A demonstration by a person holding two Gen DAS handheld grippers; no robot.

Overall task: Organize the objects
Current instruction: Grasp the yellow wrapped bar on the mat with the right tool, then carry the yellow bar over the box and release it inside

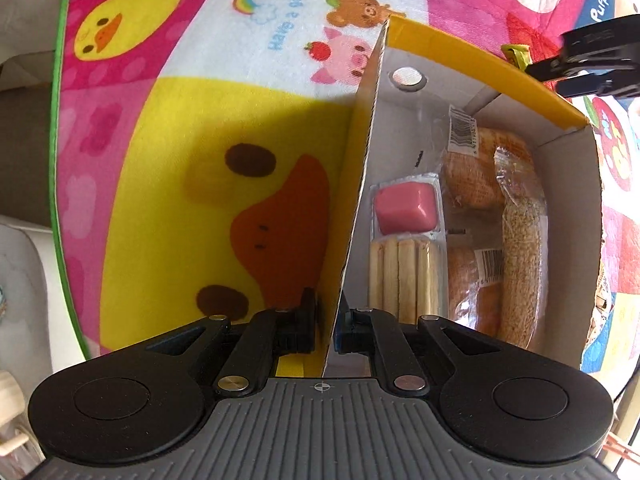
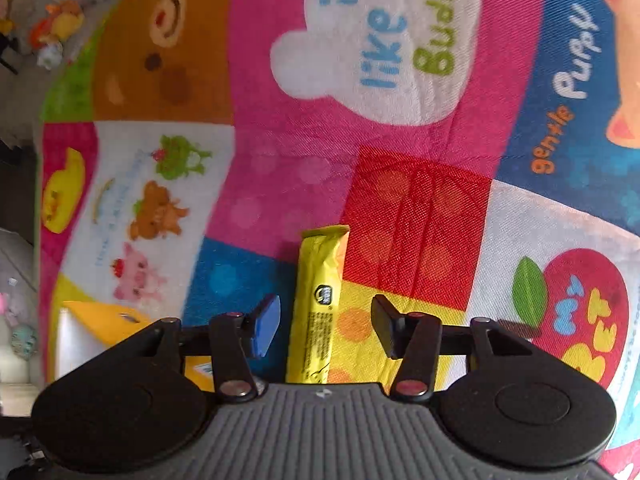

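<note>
The yellow snack bar point(image 2: 318, 312) lies on the play mat point(image 2: 280, 160), long axis running near-to-far, between the right claw's point(image 2: 326, 326) open, untouching jaws; the left claw point(image 1: 326, 330) pinches the box wall point(image 1: 360, 184).

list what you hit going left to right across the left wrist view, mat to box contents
duck print on the mat → box wall clamped by the left gripper → pink cube with biscuit sticks → wrapped bread → sesame bar

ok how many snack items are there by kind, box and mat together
pink jelly cup: 1
biscuit stick pack: 1
bagged bread or sesame snacks: at least 2, overlapping, exact count unclear
yellow bar wrapper on the mat: 1
total: at least 5
</note>
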